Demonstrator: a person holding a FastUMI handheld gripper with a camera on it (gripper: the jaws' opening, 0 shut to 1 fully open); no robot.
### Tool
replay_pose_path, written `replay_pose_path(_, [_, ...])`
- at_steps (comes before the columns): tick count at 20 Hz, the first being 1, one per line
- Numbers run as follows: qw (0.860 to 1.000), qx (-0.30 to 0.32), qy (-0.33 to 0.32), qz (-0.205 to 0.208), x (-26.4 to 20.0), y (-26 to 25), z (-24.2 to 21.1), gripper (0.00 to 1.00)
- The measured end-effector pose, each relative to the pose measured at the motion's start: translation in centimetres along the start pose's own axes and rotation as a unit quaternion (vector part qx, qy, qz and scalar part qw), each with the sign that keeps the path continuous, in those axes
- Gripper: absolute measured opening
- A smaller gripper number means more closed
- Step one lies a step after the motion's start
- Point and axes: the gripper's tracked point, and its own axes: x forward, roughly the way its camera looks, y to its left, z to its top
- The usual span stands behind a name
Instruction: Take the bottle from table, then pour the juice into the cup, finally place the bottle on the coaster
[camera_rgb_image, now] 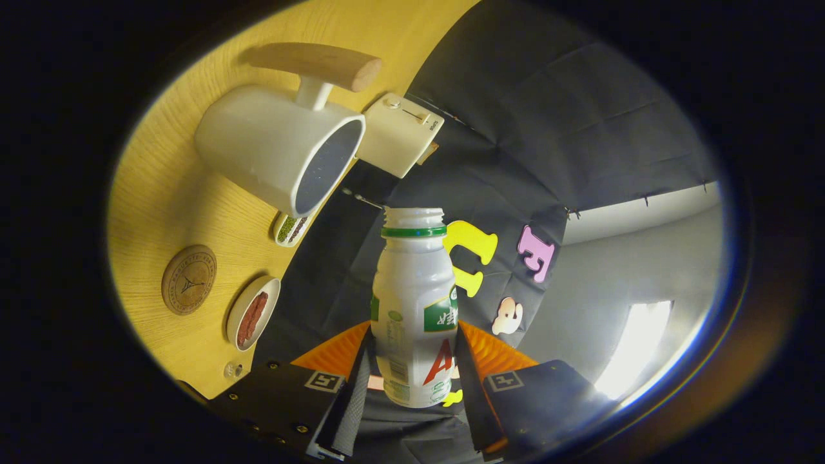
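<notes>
Now, at the bottom centre of the frame, my gripper is clamped on the bottle, both fingers pressing its sides, its open mouth pointing straight ahead. The cup sits at upper left, its mouth facing the bottle; the coaster lies at left, below the cup.

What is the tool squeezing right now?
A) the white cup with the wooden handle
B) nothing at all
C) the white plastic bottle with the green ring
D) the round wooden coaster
C: the tool has both fingers pressed against the sides of the white plastic bottle with the green ring, while the white cup with the wooden handle and the round wooden coaster sit apart on the yellow wooden table.
</notes>
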Motion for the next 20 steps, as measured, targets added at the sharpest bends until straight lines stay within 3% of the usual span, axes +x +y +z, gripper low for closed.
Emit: replay_pose_path(20, [0.996,-0.085,-0.034,-0.008,-0.2,1.1,2.0,0.66])
